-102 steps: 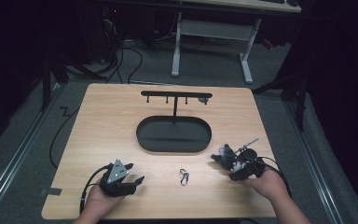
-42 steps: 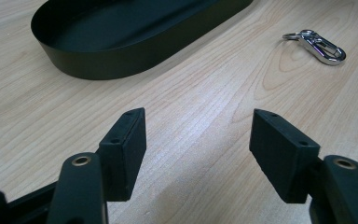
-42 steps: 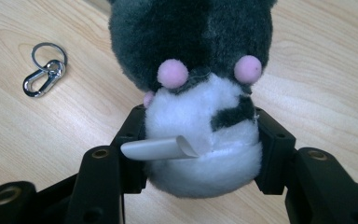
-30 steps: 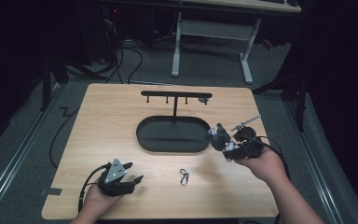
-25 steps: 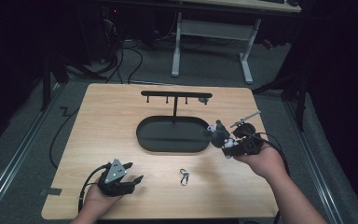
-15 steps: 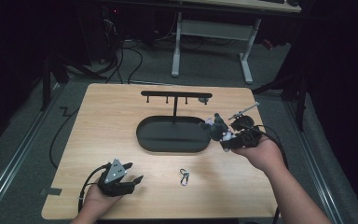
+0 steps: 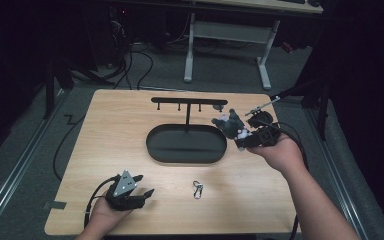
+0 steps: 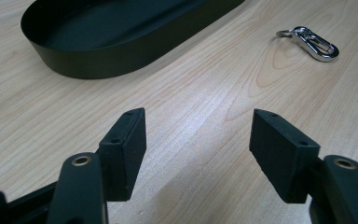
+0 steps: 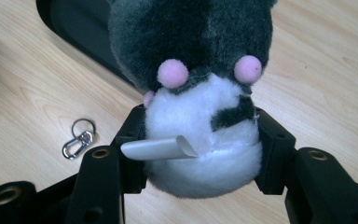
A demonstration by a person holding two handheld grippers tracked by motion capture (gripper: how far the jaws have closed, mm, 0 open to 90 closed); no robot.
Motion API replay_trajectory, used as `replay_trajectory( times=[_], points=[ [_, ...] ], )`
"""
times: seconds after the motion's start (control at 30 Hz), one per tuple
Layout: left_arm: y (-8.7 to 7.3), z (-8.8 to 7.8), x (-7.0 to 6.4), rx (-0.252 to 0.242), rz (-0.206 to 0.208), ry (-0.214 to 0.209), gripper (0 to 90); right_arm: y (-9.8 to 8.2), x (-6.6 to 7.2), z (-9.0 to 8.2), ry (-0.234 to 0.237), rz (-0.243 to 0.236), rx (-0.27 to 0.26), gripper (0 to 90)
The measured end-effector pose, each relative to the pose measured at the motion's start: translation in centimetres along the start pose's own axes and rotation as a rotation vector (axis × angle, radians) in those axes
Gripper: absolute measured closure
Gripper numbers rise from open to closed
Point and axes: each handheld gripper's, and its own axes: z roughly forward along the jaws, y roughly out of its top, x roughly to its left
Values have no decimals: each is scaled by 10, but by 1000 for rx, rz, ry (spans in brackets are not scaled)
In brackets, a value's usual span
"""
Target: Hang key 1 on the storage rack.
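Wooden table (image 7: 130,130) (grey carpet (image 7: 25,125) around) bears tray (image 7: 186,150).

Probably a lab or recording studio: a lone wooden counter (image 7: 130,125) on grey carpet (image 7: 25,135), loose cables (image 7: 140,60), dark surroundings, a white-legged desk (image 7: 230,35) behind.

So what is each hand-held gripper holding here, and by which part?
The right hand-held gripper clamps the grey plush toy by its white belly. The left hand-held gripper is open, holding nothing.

A black oval tray (image 7: 186,145) sits mid-surface, nearer the far edge. A small metal clip (image 7: 197,189) lies near the front edge.
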Motion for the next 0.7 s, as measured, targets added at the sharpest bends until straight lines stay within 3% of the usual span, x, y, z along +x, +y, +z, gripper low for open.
replay_trajectory(
  times=[0.47, 0.7],
  points=[
    [0, 0, -1, 0, 4, -6, 372, 17, 4, -5, -7, -9, -41, 480],
    [0, 0, 0, 3, 7, -7, 372, 24, -2, -7, -34, 16, -69, 479]
  ],
)
